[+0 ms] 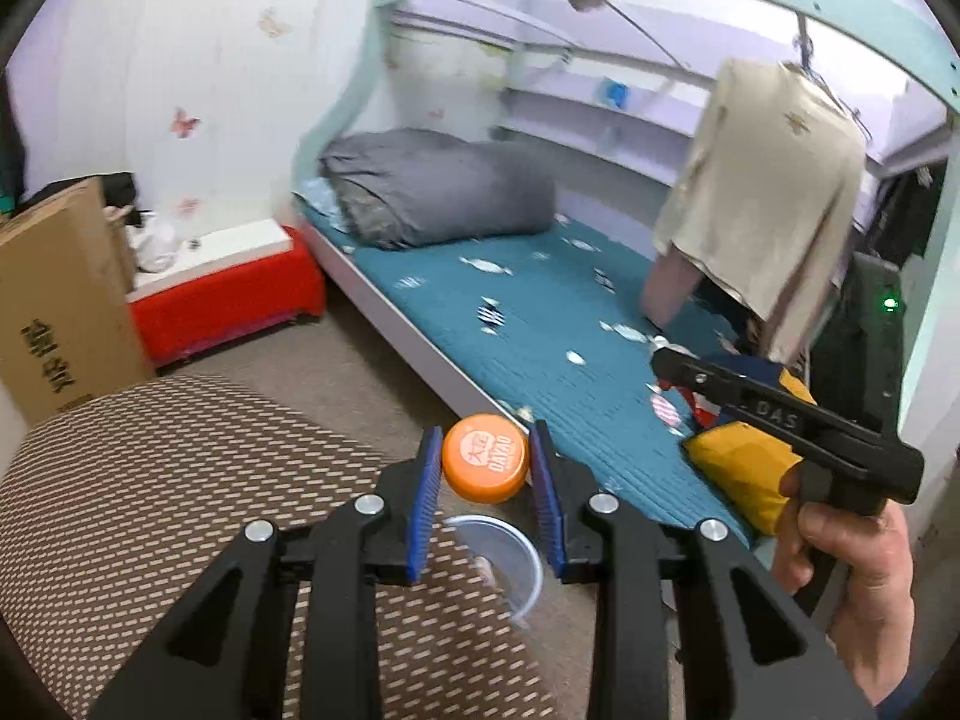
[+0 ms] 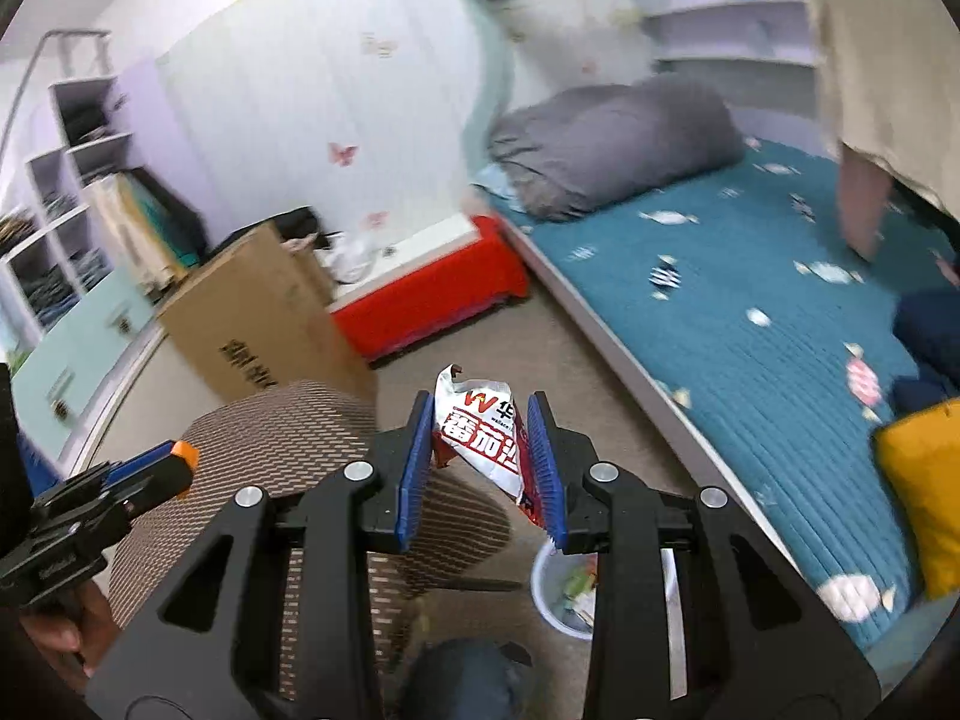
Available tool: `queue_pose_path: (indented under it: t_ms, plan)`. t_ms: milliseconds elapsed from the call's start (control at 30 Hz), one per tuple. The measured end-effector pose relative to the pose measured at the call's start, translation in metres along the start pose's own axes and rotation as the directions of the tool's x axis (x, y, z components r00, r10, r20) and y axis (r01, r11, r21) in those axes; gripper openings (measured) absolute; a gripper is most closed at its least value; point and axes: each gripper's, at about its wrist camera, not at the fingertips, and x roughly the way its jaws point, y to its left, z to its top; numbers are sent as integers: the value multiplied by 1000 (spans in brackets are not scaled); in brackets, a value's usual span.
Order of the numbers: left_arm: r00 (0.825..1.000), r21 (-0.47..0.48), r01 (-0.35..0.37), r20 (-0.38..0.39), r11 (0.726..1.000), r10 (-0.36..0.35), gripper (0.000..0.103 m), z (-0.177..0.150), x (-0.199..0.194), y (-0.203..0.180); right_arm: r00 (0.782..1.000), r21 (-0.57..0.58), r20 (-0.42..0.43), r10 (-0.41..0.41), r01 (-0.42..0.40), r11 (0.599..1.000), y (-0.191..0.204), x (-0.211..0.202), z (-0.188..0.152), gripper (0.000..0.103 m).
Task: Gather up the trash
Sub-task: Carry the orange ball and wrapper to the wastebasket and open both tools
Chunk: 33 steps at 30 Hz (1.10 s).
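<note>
My left gripper (image 1: 485,461) is shut on an orange bottle cap (image 1: 485,458) and holds it in the air above the edge of a patterned chair seat (image 1: 180,516) and a small pale trash bin (image 1: 501,564) on the floor. My right gripper (image 2: 483,444) is shut on a white and red sauce packet (image 2: 480,429), held above the floor with the trash bin (image 2: 555,594) below it to the right. The right gripper also shows at the right of the left wrist view (image 1: 666,360). The left gripper shows at the left of the right wrist view (image 2: 174,462).
A bed with a teal quilt (image 1: 540,312) and a grey rolled duvet (image 1: 432,186) runs along the right. A yellow cushion (image 1: 744,468) lies on it. A red storage box (image 1: 228,294) and a cardboard box (image 1: 60,300) stand by the wall. A beige garment (image 1: 768,192) hangs over the bed.
</note>
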Motion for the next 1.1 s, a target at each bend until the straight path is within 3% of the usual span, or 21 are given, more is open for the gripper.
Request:
queue_pose_path:
  t_ms: [367, 700, 900, 933, 1000, 1033, 1100]
  plan:
    - [982, 60, 61, -185, 996, -49, 29, -2, 107, -53, 988, 141, -139, -63, 82, 987, -81, 60, -23, 32]
    - [918, 85, 50, -395, 995, -13, 29, -26, 199, -53, 960, 219, -280, -29, 94, 971, -113, 134, -49, 32]
    - [886, 90, 41, -464, 995, 6, 29, -31, 232, -46, 936, 267, -350, 13, 87, 960, -125, 172, -65, 34]
    - [884, 98, 32, -468, 995, 18, 34, -30, 236, -46, 934, 272, -357, 17, 87, 958, -126, 175, -67, 34]
    - [881, 106, 3, -471, 994, 48, 70, -28, 240, -42, 930, 300, -367, 33, 84, 950, -131, 183, -72, 55]
    - [891, 114, -41, -446, 993, 88, 85, -25, 238, -39, 929, 309, -367, 35, 86, 947, -133, 184, -73, 64]
    - [909, 106, -55, -406, 993, 94, 90, -20, 233, -35, 931, 334, -363, 48, 82, 939, -137, 184, -76, 72]
